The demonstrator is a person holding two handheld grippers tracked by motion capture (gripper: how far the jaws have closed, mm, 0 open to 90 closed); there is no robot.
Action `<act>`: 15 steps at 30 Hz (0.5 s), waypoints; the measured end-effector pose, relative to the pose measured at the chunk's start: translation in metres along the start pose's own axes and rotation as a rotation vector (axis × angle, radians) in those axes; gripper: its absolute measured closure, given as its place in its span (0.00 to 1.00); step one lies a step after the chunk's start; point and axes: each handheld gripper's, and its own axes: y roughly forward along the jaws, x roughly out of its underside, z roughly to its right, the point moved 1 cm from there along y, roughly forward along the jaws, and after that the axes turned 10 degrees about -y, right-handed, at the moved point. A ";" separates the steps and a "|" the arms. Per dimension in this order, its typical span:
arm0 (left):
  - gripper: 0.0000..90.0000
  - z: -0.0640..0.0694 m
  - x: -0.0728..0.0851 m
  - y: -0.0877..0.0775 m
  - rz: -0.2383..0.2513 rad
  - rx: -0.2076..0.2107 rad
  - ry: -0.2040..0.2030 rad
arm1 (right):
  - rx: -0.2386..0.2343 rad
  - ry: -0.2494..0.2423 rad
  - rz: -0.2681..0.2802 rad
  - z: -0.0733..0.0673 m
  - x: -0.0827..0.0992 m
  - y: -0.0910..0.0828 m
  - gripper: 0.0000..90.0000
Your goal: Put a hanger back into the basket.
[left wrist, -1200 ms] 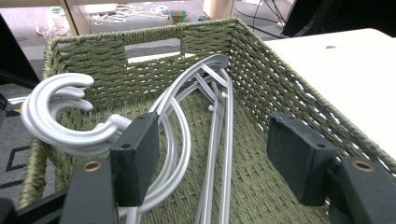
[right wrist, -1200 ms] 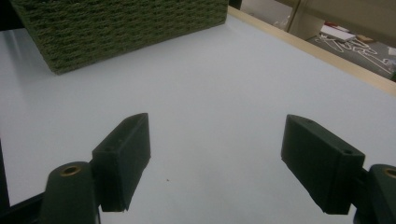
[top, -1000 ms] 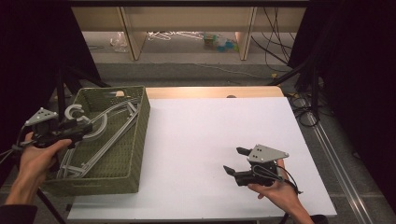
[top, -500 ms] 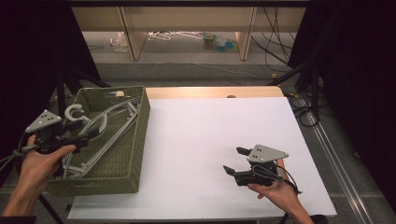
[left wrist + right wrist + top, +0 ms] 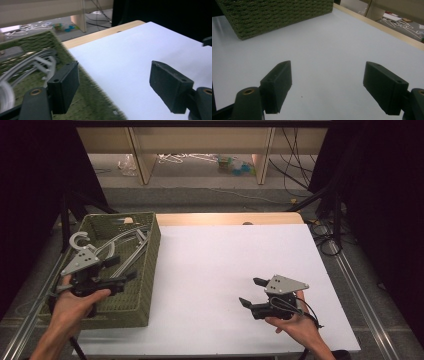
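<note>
The left tongs had drawn back over the last second: a moment before they hung over the middle of the basket, level with the hook of the hangers, and now they sat nearer the person, over the basket's near half, their tips reaching toward its right wall. They were spread wide and held nothing. From the left gripper view the hangers lay to one side of the jaws, with the basket's rim running between them and the white tabletop beyond. I took that as a lining-up move rather than a grab; the hangers lay untouched in the basket, a pale tangle leaning toward its far right corner.

The right tongs had not stirred. They rested low on the tabletop near its front right, also spread and empty, pointing left toward the basket.

As for room, the basket sat at the tabletop's left edge, and its walls would hem in any reach from the side, so the hangers looked easiest to take from above. Between basket and right tongs the white sheet lay bare, wide enough, I judged, to set a hanger down well clear of every edge
</note>
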 end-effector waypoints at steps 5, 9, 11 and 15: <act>0.25 0.021 0.006 0.010 -0.005 0.048 -0.001 | -0.008 0.010 -0.001 -0.001 0.000 0.001 0.25; 0.25 0.036 0.014 0.020 -0.013 0.100 0.023 | -0.011 0.013 0.000 -0.001 0.000 0.000 0.25; 0.24 0.047 0.021 0.025 -0.017 0.135 0.017 | -0.003 0.022 0.005 -0.001 0.000 0.000 0.22; 0.23 0.057 0.028 0.031 -0.026 0.159 0.026 | 0.004 0.015 0.010 0.000 0.001 0.000 0.22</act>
